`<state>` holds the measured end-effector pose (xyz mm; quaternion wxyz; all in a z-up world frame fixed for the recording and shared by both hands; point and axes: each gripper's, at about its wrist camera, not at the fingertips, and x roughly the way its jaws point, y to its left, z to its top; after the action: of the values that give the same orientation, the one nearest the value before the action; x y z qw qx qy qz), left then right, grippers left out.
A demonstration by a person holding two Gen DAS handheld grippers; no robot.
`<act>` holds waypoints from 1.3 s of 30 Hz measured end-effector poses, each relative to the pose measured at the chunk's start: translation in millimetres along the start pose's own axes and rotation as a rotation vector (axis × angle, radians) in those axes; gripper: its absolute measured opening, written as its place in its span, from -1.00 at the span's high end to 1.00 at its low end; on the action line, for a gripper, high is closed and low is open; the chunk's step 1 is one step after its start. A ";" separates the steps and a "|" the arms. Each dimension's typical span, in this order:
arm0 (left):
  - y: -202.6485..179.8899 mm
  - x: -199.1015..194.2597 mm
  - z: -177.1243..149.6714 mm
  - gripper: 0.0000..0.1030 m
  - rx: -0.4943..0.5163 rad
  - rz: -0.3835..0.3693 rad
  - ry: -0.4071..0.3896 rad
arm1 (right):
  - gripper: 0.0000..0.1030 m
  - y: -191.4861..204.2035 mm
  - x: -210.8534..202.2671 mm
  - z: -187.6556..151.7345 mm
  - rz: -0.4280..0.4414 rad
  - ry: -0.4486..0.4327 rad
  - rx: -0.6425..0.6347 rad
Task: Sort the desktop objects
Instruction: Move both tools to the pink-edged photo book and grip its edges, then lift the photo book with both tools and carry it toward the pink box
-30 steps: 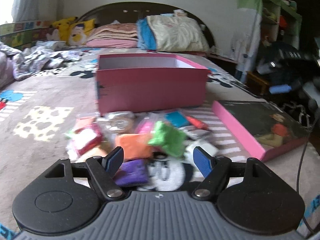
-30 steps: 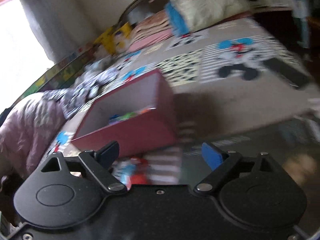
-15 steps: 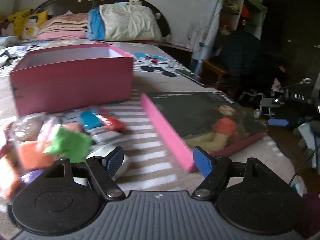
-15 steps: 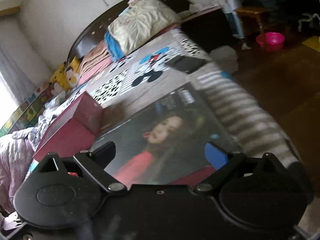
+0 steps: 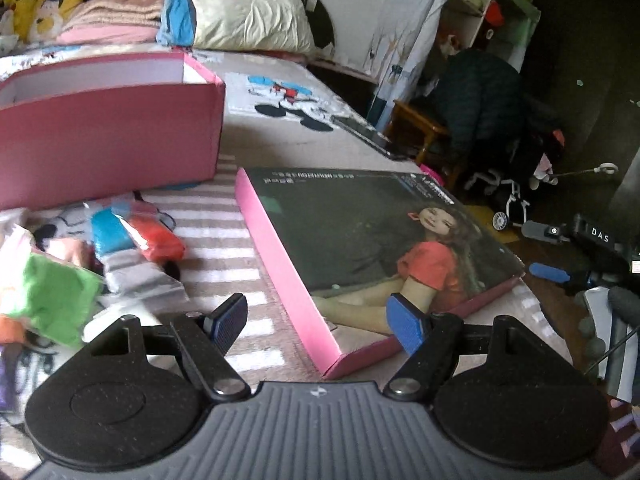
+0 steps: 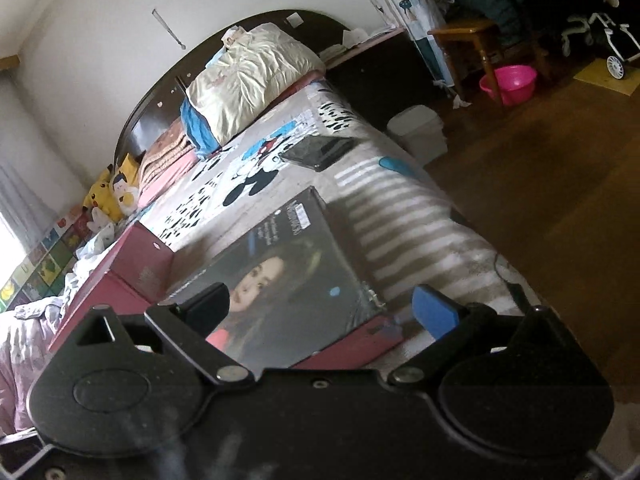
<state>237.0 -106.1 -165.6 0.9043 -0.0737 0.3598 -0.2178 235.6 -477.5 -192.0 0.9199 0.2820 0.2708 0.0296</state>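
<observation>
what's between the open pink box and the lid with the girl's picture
Only bare striped bedspread; the left wrist view shows the pink box and the lid apart, nothing lying between them.

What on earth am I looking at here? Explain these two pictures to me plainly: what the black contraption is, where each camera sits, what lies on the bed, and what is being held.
There is no robot. A person holds a handheld tool in each hand, and each tool ends in two-finger tongs with blue pads. A wide-angle camera on each tool looks forward along the fingers, so the black shape at the bottom of each picture is the tool itself.

One picture comes from the left tongs, the other from the right tongs. Both stand open and hold nothing.

The surface is a bed with a cartoon-print cover. On it stands an open pink box. Beside it lies its flat lid, printed with a girl's picture. To the left is a heap of small colourful packets, blurred, so I cannot say what they are. A dark flat device lies further up the bed.
</observation>
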 end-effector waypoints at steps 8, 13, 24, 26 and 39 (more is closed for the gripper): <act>-3.7 29.4 4.1 -0.48 -0.007 -0.008 0.051 | -0.92 -4.0 27.3 5.6 0.027 0.069 -0.042; -4.1 41.6 8.2 -0.48 -0.020 -0.028 0.060 | -0.92 -1.1 43.8 4.1 0.054 0.123 -0.084; -6.6 42.2 15.5 -0.56 -0.003 -0.062 0.098 | -0.96 16.6 38.8 -3.7 0.064 0.198 -0.209; -5.6 37.0 15.3 -0.56 0.002 -0.072 0.098 | -0.96 21.9 29.8 -9.5 0.061 0.205 -0.243; -0.9 -11.2 18.8 -0.58 0.047 -0.129 0.064 | -0.97 56.1 -38.8 -31.6 0.085 0.154 -0.299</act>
<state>242.3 -102.3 -144.6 0.8779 -0.0686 0.3776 -0.2863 191.8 -422.5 -165.2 0.9261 0.1503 0.3207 0.1300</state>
